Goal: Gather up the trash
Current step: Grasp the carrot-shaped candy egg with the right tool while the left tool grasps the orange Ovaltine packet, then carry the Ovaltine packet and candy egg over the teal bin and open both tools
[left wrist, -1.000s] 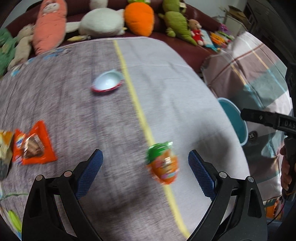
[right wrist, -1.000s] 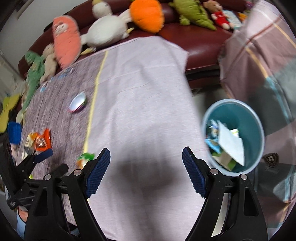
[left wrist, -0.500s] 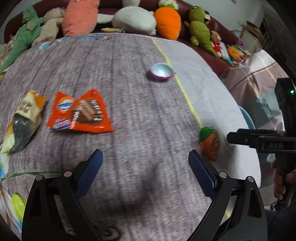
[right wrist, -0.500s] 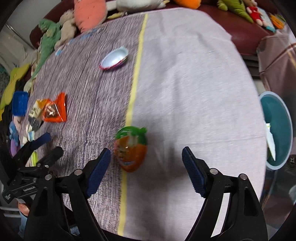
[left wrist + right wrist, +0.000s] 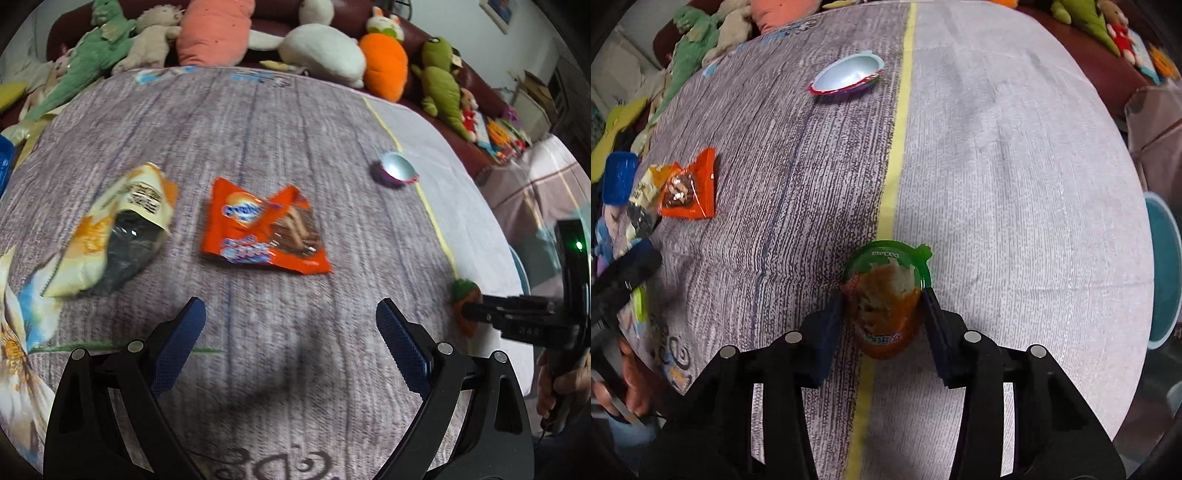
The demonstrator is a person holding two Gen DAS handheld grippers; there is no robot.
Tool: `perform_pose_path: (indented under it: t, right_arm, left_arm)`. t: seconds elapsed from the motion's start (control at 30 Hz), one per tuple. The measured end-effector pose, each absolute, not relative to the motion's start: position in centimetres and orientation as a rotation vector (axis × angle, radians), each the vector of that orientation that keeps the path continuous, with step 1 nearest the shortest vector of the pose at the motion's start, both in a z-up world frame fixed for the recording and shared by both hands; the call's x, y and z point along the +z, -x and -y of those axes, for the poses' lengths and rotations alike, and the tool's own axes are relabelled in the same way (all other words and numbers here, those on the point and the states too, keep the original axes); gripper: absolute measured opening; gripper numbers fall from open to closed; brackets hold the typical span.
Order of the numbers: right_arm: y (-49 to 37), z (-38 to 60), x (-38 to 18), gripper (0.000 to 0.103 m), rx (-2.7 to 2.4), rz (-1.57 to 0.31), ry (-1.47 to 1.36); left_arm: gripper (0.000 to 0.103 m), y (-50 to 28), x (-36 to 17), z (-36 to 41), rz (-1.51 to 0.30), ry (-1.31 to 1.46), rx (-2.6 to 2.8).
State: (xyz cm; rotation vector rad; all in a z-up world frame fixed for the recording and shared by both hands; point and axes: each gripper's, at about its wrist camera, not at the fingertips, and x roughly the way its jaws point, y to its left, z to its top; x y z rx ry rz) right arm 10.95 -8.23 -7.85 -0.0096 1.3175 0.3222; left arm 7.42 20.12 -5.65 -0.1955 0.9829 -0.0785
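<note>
over yellow stripe point(image 5: 892, 173): r gripper point(image 5: 884, 304) steep-down, fingers just closing, clamped on carrot-shaped cup point(image 5: 886, 299); l gripper point(image 5: 290, 325) fingers apart.

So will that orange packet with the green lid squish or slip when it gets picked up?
Probably squishes a bit: the orange packet looks soft and puffy between the right tool, whose jaws have just been closing. Its glossy skin might slip. Likely light.

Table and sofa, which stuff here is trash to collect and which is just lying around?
Job:
- orange cup, in the right gripper
- red wrapper
- yellow bag
- empty blue shell
- teal bin

Lying about:
- plush carrot
- green plush
- white plush
</note>
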Motion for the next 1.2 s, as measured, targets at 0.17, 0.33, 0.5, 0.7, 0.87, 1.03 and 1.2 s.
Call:
perform_pose_path:
  t: [0.17, 0.33, 0.5, 0.7, 0.87, 1.03, 1.2]
  right_arm:
    - [-11.4, 8.1, -6.7, 0.040, 0.332, -1.290, 0.008]
    - [-12.0, 8.3, -5.5, 0.041, 0.336, -1.262, -0.015]
    - [-12.8, 9.0, -5.0, 0.041, 0.330, -1.253, -0.046]
    - [-13.2, 9.8, -5.4, 0.041, 0.325, -1.260, -0.071]
    - [-13.7, 10.3, -5.7, 0.041, 0.325, -1.263, -0.092]
    - [-14.0, 11.1, -5.8, 0.041, 0.322, -1.258, -0.109]
    - [-14.2, 12.4, -5.3, 0.041, 0.313, -1.235, -0.128]
  left_arm:
    - [0.094, -8.9, -5.4, -21.4, -0.971, 0.185, -0.048]
    - [0.094, -11.0, -5.8, -22.2, -0.978, 0.188, -0.042]
    - [0.094, -13.2, -6.8, -22.3, -1.004, 0.194, -0.046]
    - [0.093, -14.6, -8.2, -21.7, -1.025, 0.209, -0.067]
    - [0.058, -14.1, -8.0, -20.2, -1.004, 0.179, -0.051]
    - [0.052, -13.5, -7.2, -18.3, -1.000, 0.169, -0.073]
    - [0.052, -13.0, -6.1, -15.4, -0.991, 0.148, -0.123]
